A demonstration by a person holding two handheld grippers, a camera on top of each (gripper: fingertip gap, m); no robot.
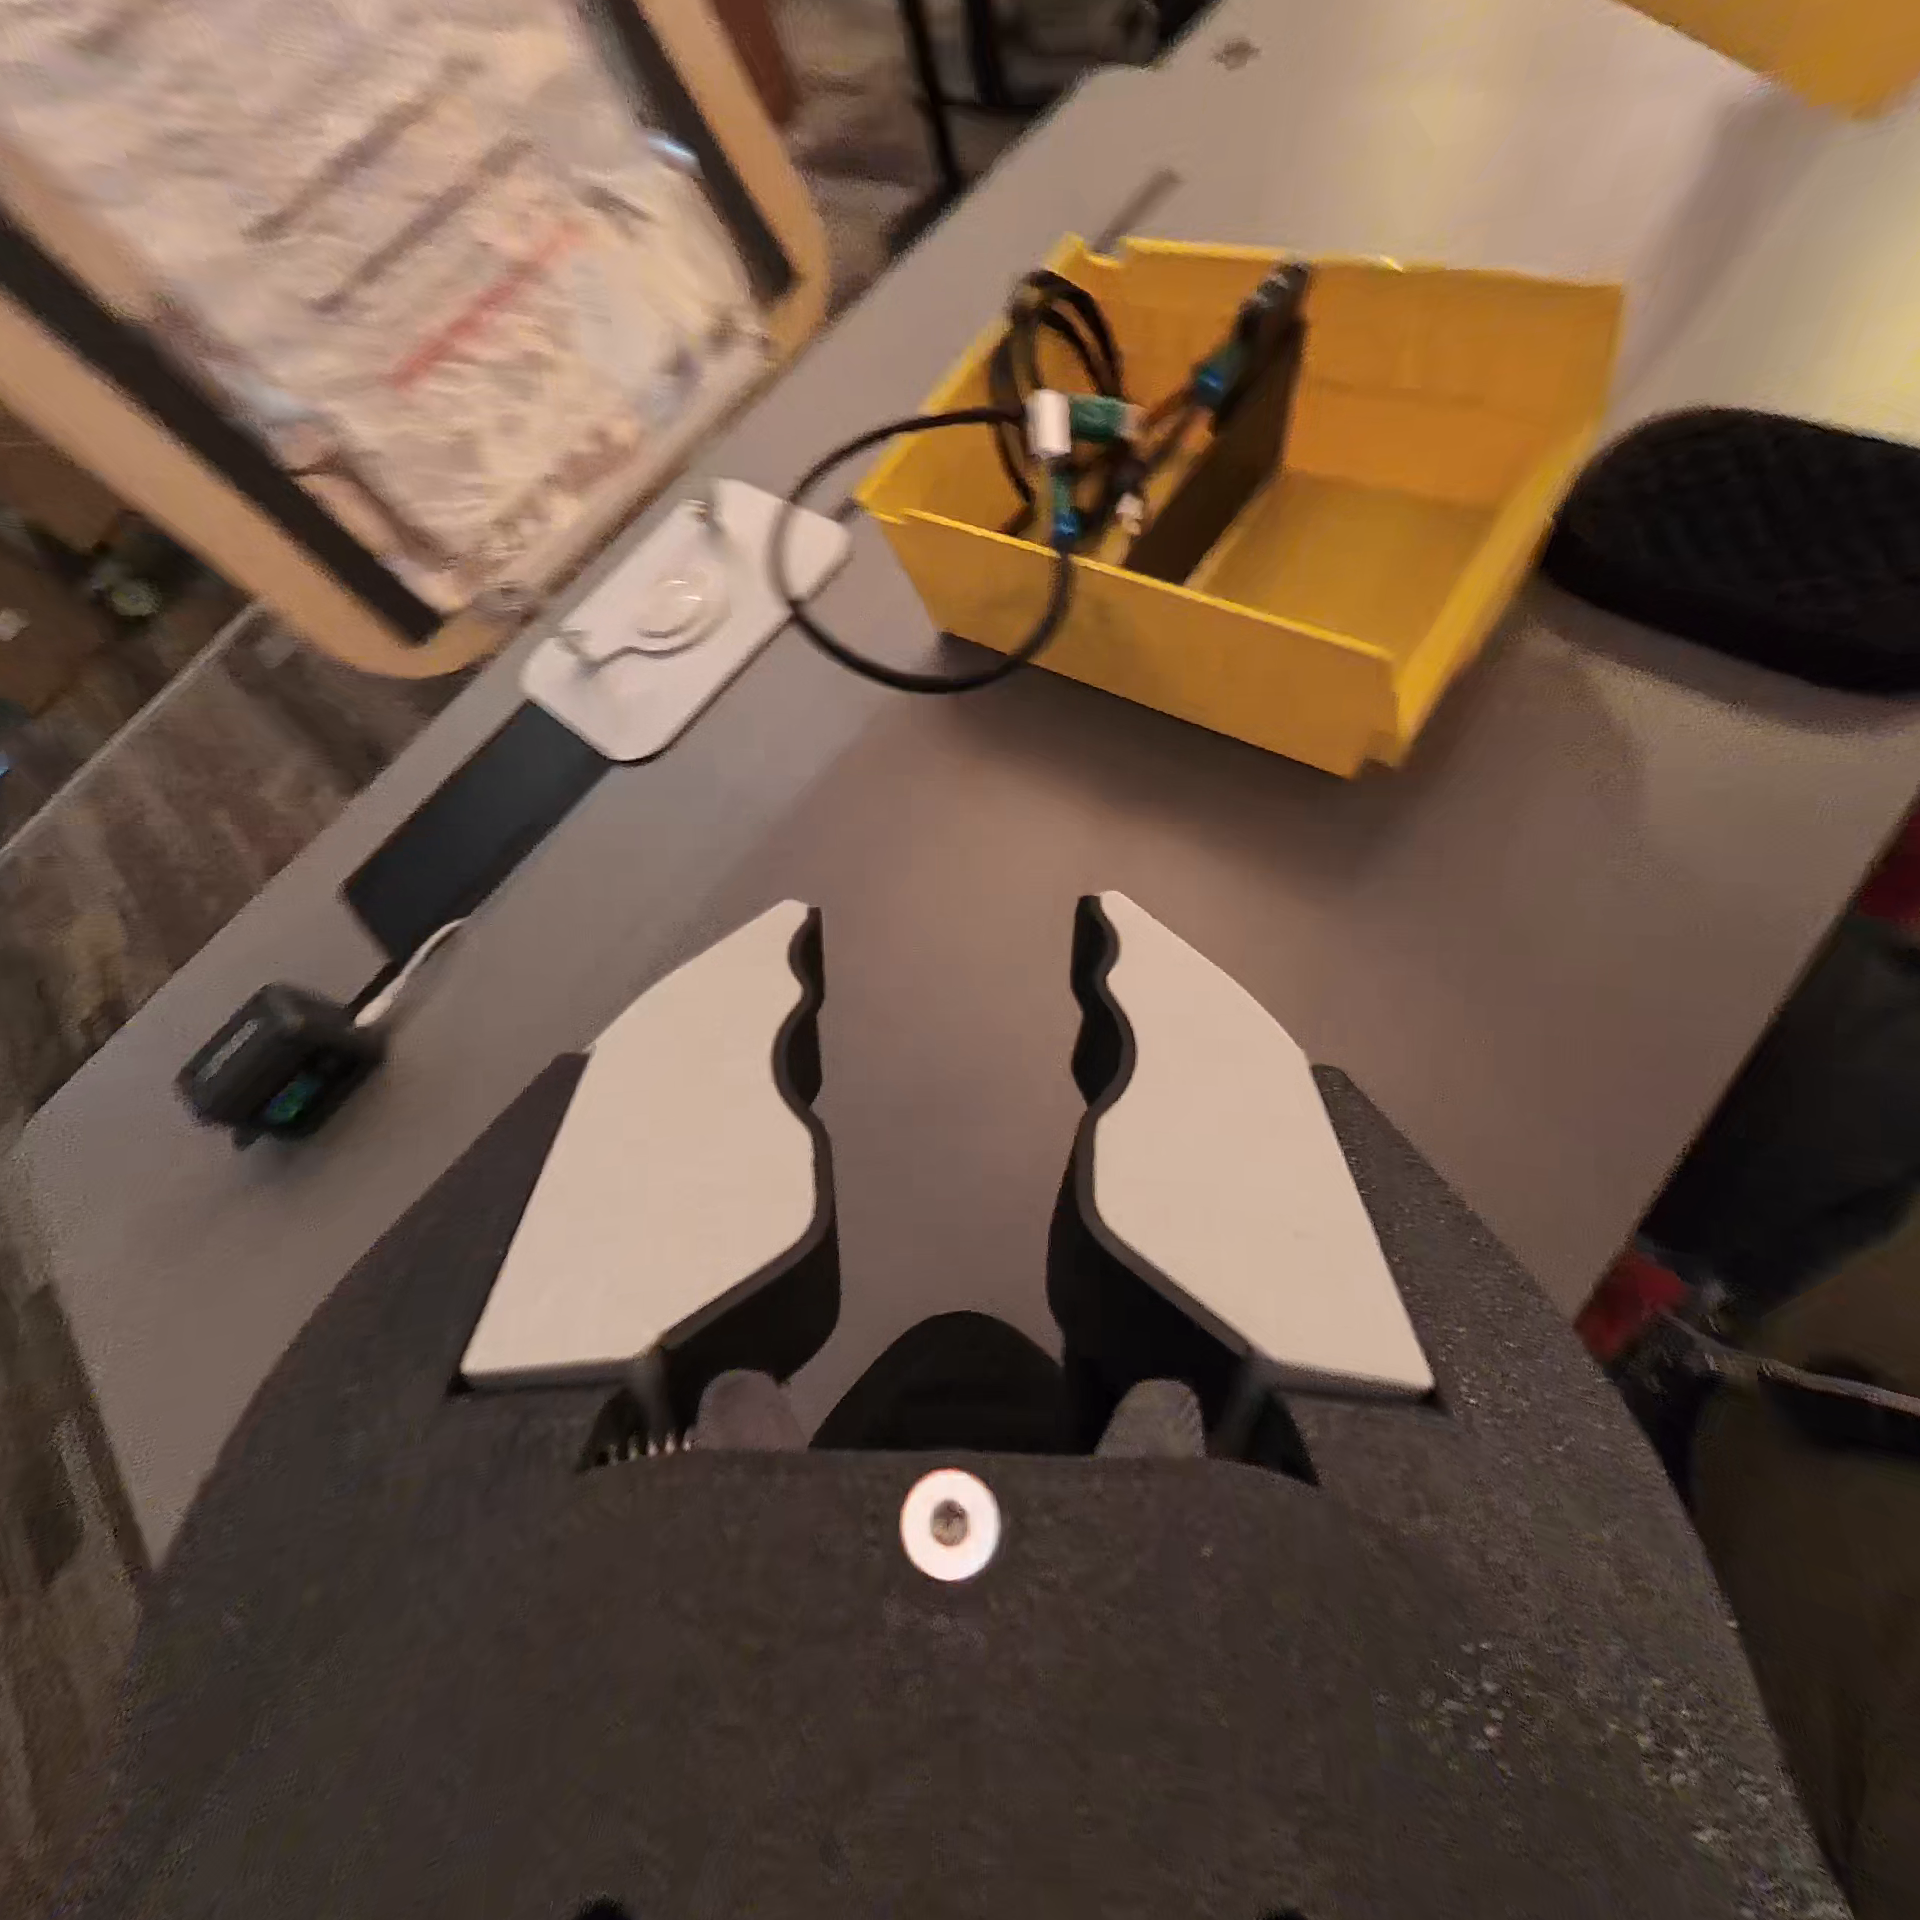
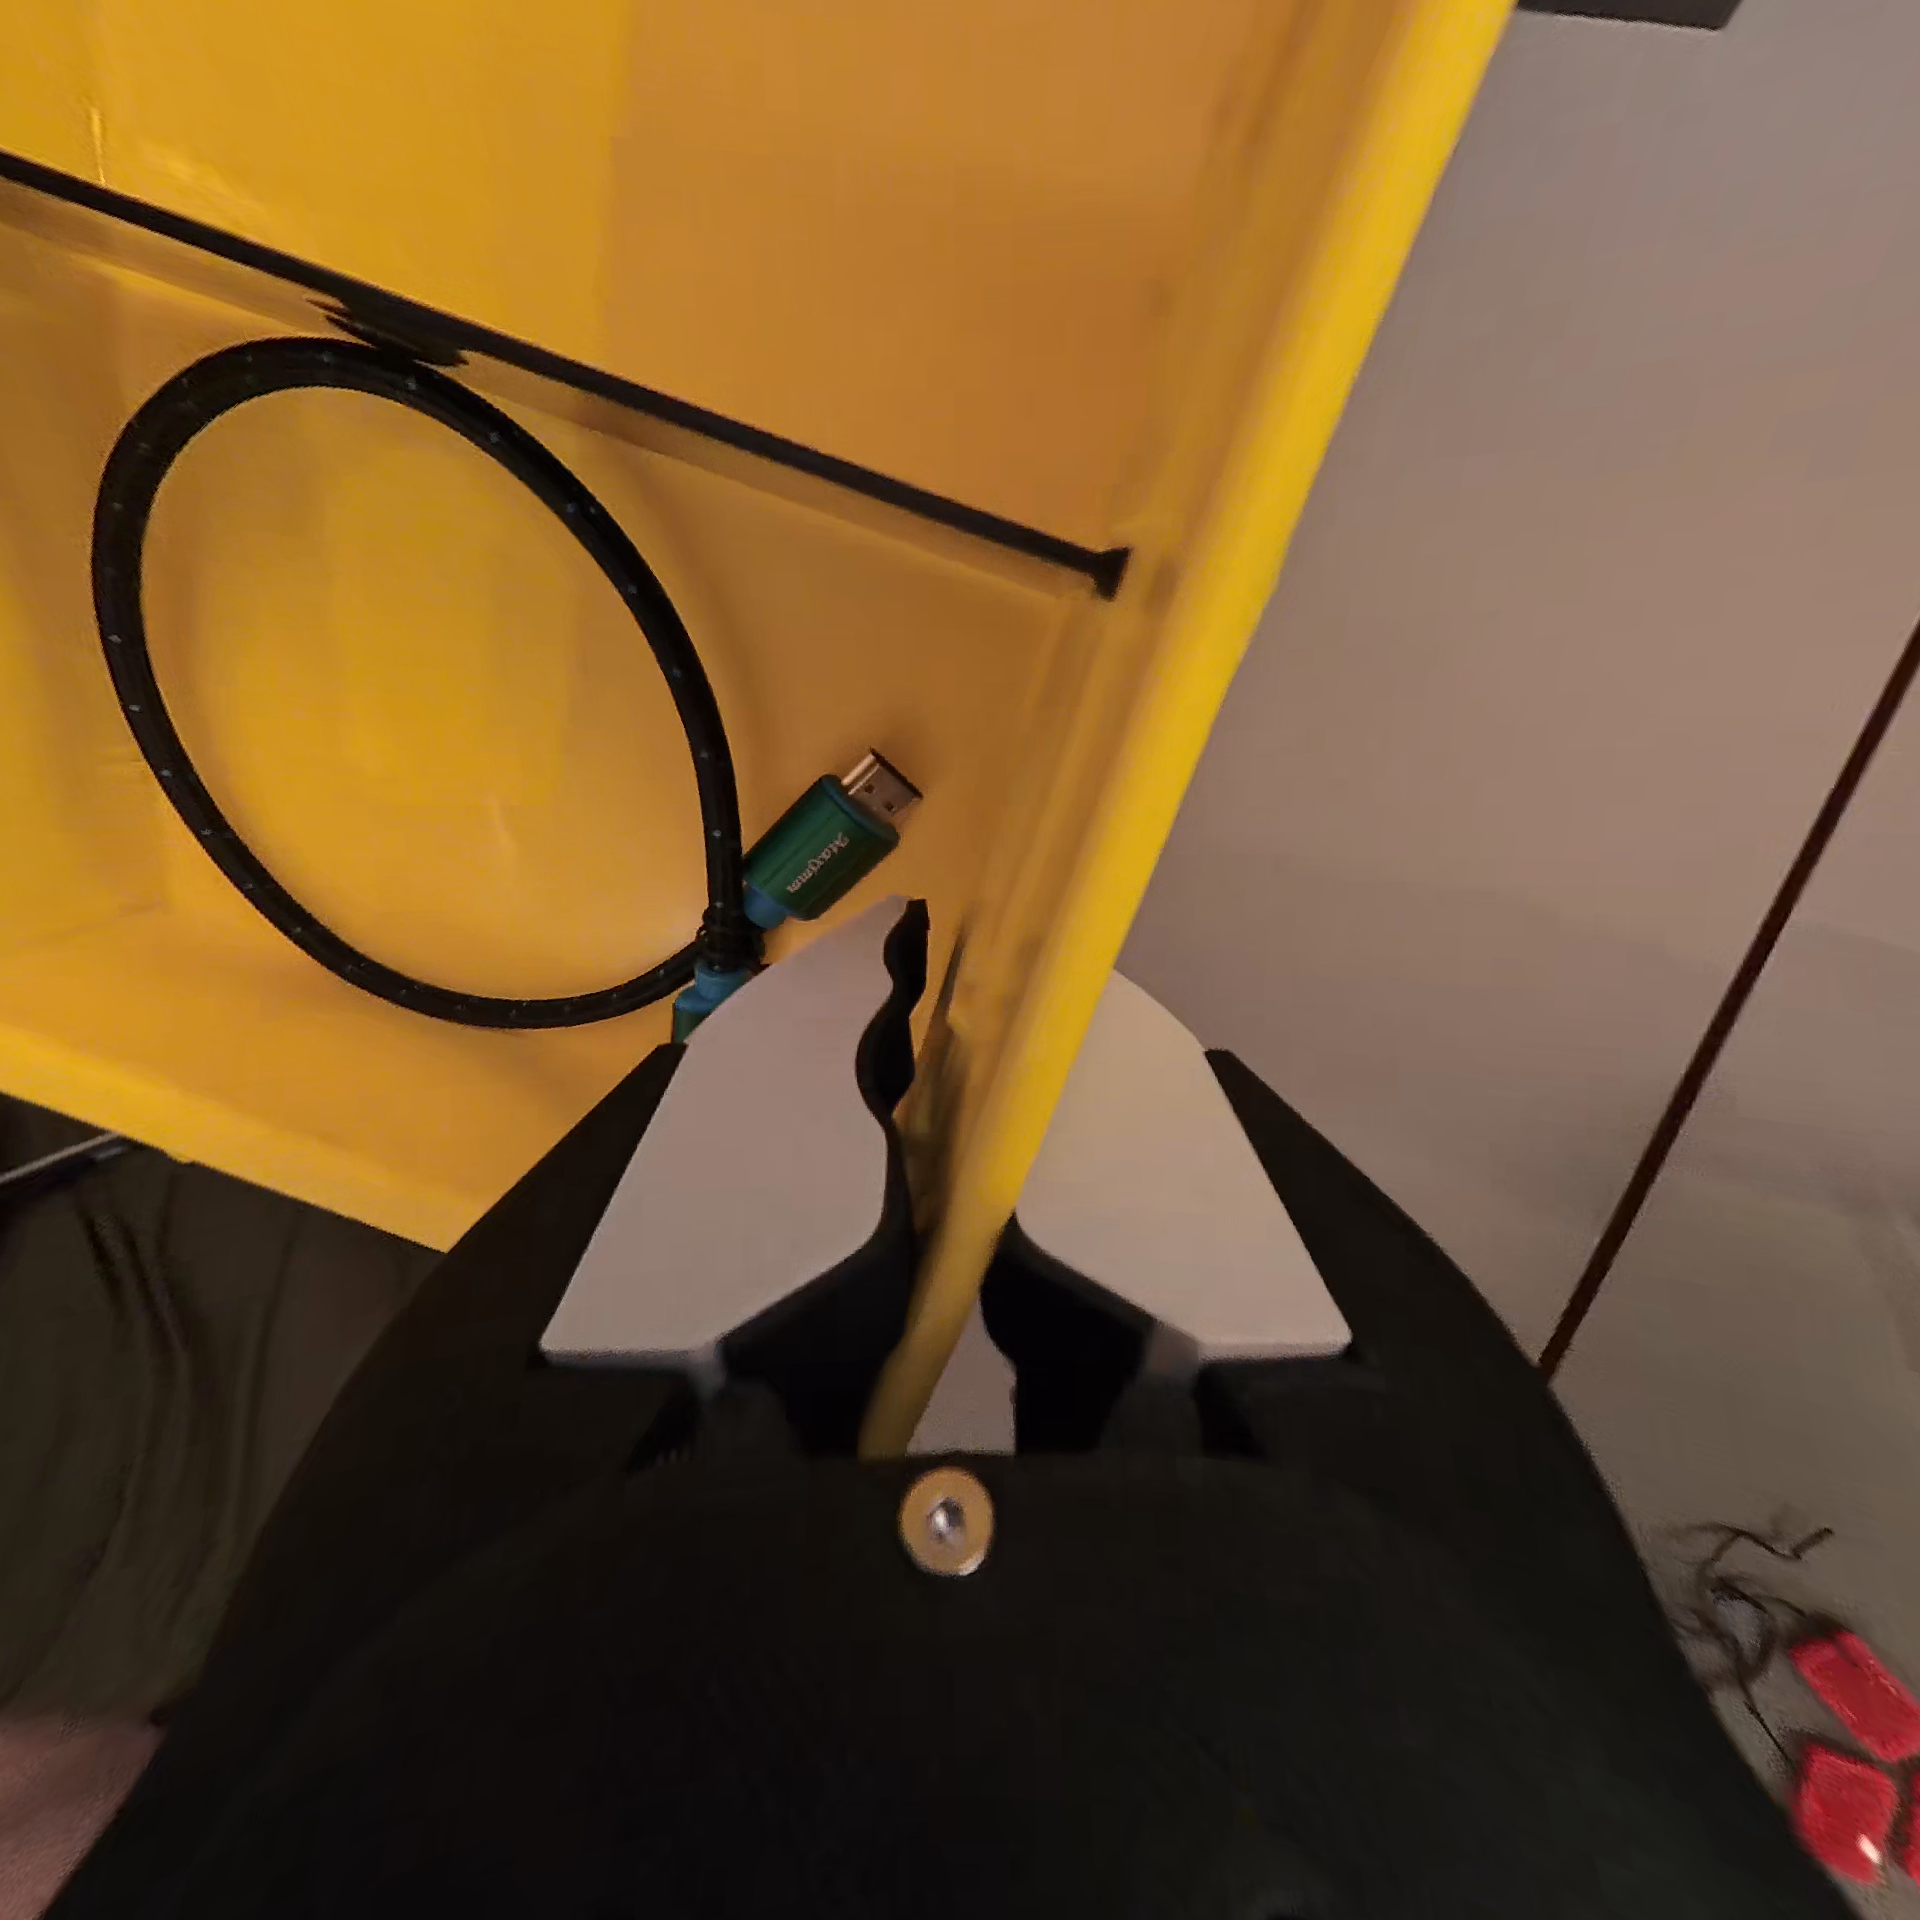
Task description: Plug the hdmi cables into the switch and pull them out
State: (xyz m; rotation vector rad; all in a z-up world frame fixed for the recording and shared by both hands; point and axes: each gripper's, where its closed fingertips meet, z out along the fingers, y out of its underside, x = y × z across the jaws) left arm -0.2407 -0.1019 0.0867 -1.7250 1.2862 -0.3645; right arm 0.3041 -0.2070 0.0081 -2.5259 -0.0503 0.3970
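In the left wrist view my left gripper (image 1: 945, 914) is open and empty above the grey table (image 1: 1143, 883). Ahead stands a yellow bin (image 1: 1226, 644) with a black divider; several black cables with green and blue plugs (image 1: 1081, 426) lie in its left compartment, and one loops out over the table. A flat black device (image 1: 478, 821) and a small black box (image 1: 275, 1060) joined by a white lead lie at the left edge. In the right wrist view my right gripper (image 2: 1008, 966) is shut on the side wall of a yellow bin (image 2: 1195, 644). A coiled black HDMI cable (image 2: 395, 665) with a green plug (image 2: 831, 842) lies inside.
A silver plate (image 1: 686, 613) lies by the table's left edge. A dark rounded object (image 1: 1756, 540) sits right of the bin. A wooden-framed chair (image 1: 416, 312) stands beyond the table. Red objects (image 2: 1860, 1756) lie at the lower right in the right wrist view. My right fingertips sit around 55 centimeters from my left ones.
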